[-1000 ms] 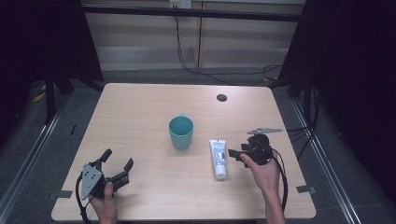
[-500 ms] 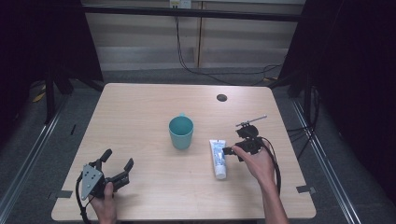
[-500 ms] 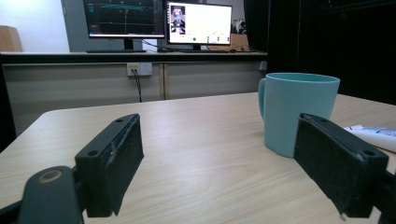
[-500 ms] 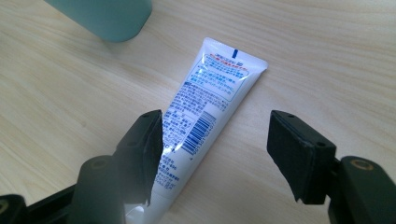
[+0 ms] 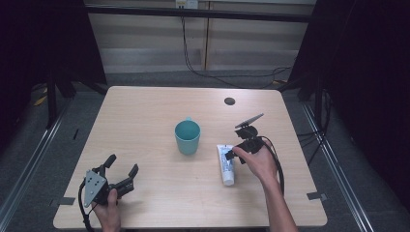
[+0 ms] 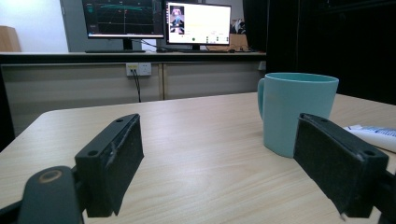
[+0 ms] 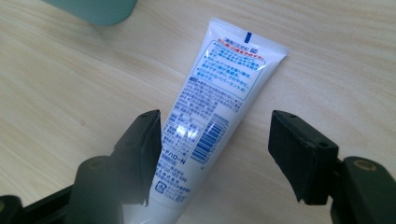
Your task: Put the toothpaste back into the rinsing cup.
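Note:
A white toothpaste tube (image 5: pixel 227 167) lies flat on the wooden table (image 5: pixel 145 111), cap end toward the near edge, right of a teal cup (image 5: pixel 187 137). My right gripper (image 5: pixel 228 155) hovers over the tube's upper part, held by a hand from the right. In the right gripper view the tube (image 7: pixel 219 93) runs up between the two jaws of the right gripper (image 7: pixel 215 126), which stand open on either side of it with a gap at the right pad. My left gripper (image 5: pixel 122 164) rests open near the front left, empty. Its view of the left gripper (image 6: pixel 217 140) shows the cup (image 6: pixel 296 112) ahead at right.
A small black round hole (image 5: pixel 229 101) sits at the table's back right. Dark frames and cables surround the table. In the left gripper view, monitors (image 6: pixel 159 21) stand on a counter beyond the far edge, and the tube (image 6: pixel 373 135) peeks out right of the cup.
My right gripper has moved left across the table and now stands over the toothpaste tube. The left gripper has stayed where it was.

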{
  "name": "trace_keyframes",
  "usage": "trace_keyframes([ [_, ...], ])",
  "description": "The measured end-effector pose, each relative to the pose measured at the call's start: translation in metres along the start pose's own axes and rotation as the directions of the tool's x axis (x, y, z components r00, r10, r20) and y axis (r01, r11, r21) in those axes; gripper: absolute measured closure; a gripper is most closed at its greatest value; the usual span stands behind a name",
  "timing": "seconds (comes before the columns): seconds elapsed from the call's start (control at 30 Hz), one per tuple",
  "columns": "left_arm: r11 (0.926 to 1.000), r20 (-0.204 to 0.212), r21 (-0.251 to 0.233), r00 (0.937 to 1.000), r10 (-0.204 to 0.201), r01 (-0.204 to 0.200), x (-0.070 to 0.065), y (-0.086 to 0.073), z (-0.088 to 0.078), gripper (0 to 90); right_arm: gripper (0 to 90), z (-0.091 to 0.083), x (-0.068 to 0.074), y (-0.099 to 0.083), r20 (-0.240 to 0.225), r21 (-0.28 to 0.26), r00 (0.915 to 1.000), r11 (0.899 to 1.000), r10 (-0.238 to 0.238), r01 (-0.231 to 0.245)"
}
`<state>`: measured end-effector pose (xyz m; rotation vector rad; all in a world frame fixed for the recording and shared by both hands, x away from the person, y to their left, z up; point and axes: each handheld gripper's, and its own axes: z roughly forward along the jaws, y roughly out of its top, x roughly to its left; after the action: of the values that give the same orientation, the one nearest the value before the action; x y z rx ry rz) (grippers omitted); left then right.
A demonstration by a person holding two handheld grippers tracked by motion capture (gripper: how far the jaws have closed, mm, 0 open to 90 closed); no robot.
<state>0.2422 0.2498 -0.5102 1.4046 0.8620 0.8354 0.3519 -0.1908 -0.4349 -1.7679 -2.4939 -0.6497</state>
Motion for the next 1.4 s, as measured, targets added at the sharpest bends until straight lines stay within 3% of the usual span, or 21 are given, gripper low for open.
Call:
trace_keyframes([
  [0.47,1.0,0.0,0.0,1.0,0.0,0.0,0.0,0.0,0.0,15.9,39.6,0.015,0.002,0.019,0.03,0.084,0.9978,0.995,0.059,-0.062],
  [0.77,1.0,0.0,0.0,1.0,0.0,0.0,0.0,0.0,0.0,15.9,40.1,0.031,0.008,0.026,0.036,0.157,0.9971,0.985,0.067,-0.072],
  [0.83,1.0,0.0,0.0,1.0,-0.001,0.001,0.0,0.0,0.0,15.9,39.0,0.035,0.009,0.028,0.059,0.169,0.9964,0.983,0.062,-0.071],
  [1.4,1.0,0.002,0.0,1.0,-0.001,0.001,0.0,0.0,0.0,15.9,34.3,0.047,0.011,0.036,0.104,0.22,0.9927,0.972,0.062,-0.084],
])
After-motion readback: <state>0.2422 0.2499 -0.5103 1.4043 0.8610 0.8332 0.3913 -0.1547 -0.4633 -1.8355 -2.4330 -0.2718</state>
